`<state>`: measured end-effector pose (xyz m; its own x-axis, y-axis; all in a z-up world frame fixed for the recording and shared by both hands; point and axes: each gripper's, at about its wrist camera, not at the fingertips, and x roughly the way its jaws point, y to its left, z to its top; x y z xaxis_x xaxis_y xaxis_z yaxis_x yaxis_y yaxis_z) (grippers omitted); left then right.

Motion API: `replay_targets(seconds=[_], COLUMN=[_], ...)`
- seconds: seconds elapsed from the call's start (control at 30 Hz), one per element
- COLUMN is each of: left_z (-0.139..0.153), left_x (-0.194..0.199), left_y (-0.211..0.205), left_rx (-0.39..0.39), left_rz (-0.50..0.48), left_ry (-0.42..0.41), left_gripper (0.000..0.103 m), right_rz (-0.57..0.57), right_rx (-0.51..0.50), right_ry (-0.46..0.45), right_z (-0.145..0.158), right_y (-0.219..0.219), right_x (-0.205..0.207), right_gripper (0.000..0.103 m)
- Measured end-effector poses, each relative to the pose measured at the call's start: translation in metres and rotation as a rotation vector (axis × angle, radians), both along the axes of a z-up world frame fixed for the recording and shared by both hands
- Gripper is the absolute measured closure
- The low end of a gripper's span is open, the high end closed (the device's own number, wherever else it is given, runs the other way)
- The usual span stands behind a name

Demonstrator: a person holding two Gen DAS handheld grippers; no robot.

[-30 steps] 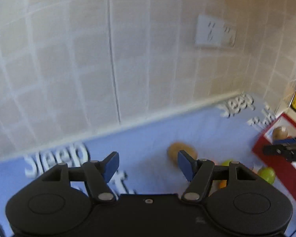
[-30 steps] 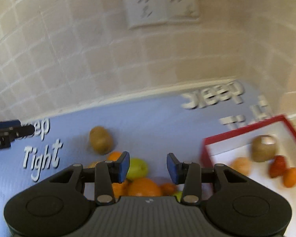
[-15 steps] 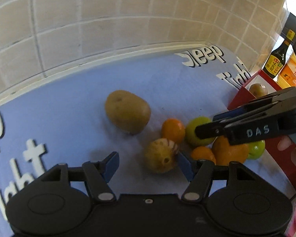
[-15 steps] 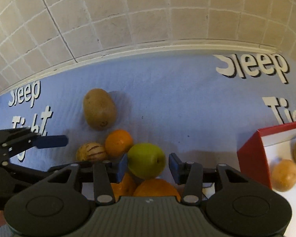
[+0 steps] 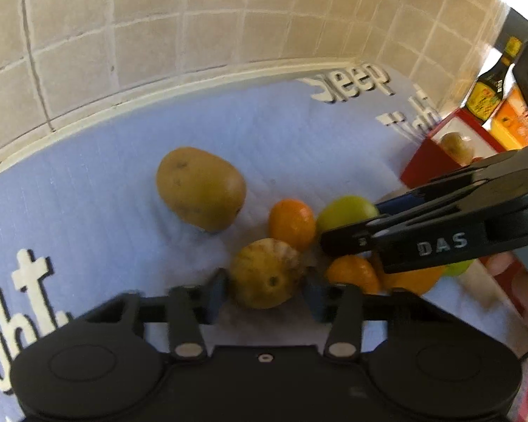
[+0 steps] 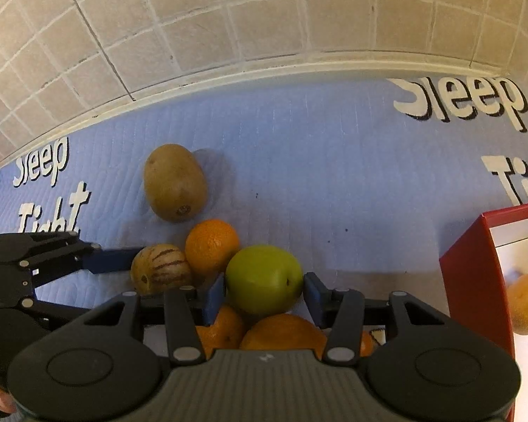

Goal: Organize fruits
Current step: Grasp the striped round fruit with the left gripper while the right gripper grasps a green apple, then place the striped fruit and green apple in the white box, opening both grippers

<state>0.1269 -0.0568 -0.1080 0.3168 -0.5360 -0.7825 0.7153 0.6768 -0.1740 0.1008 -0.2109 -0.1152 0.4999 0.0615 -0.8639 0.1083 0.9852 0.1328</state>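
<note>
Both grippers are at the grasp step, each bracketing a fruit from the loose pile on the blue mat [image 6: 334,176] that covers the tabletop; going left to right, the left gripper [image 5: 264,290] has its fingers apart on either side of the striped melon [image 5: 265,274], close to its flanks but, as far as the blur allows, not yet pressing; next it needs to close squarely and lift straight up, since the small orange [image 5: 291,223] sits touching the melon behind it and another orange [image 5: 352,272] lies just beside the right finger; the kiwi [image 6: 174,183] lies apart to the rear left, clear of both; the right gripper [image 6: 264,293] straddles the green apple [image 6: 264,279], fingers spread and almost touching its sides, whether they grip I cannot tell for sure, I judge not yet; the apple rests on top of two oranges [image 6: 281,330], so a squeeze and a clean vertical lift would avoid rolling them; the two grippers work very near each other and could knock; at the right stands the red tray [image 6: 471,274], already holding an orange fruit [image 6: 526,302], the likely drop place, and behind it, in the left view, a bottle [image 5: 489,95].
</note>
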Motion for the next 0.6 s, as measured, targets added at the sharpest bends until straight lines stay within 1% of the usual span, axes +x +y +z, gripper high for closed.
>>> replay_targets(seconds=[0.1,0.17,0.23,0.3,0.4,0.47,0.53,0.6], left_z=[0.004,0.015,0.034,0.060,0.106,0.134,0.155,0.171], left_x=[-0.001,-0.003,-0.006,-0.010,-0.019,-0.025,-0.032,-0.043], left_y=[0.002,0.005,0.006,0.001,-0.018,-0.038,-0.060,-0.091], left_rx=[-0.007,-0.027,-0.052,-0.083,-0.137,-0.187,-0.236,-0.275], left_rz=[0.018,0.024,0.018,-0.002,-0.059,-0.108,-0.160,-0.236], left_ry=[-0.005,-0.029,-0.079,-0.137,-0.244,-0.290,-0.307,-0.318], left_gripper=[0.053,0.054,0.054,0.054,0.054,0.054,0.054,0.054], right_rz=[-0.010,-0.017,-0.036,-0.066,-0.138,-0.193,-0.264,-0.342], right_rx=[0.000,0.006,0.030,0.053,0.044,0.012,-0.032,-0.075], right_ry=[-0.017,-0.051,-0.102,-0.167,-0.296,-0.372,-0.426,-0.453], right_z=[0.002,0.012,0.030,0.053,0.095,0.122,0.142,0.153], right_y=[0.001,0.001,-0.004,-0.014,-0.036,-0.056,-0.078,-0.102], right_x=[-0.002,-0.009,-0.019,-0.031,-0.063,-0.089,-0.118,-0.145], right_gripper=[0.053,0.053,0.053,0.053,0.053,0.053,0.053,0.053])
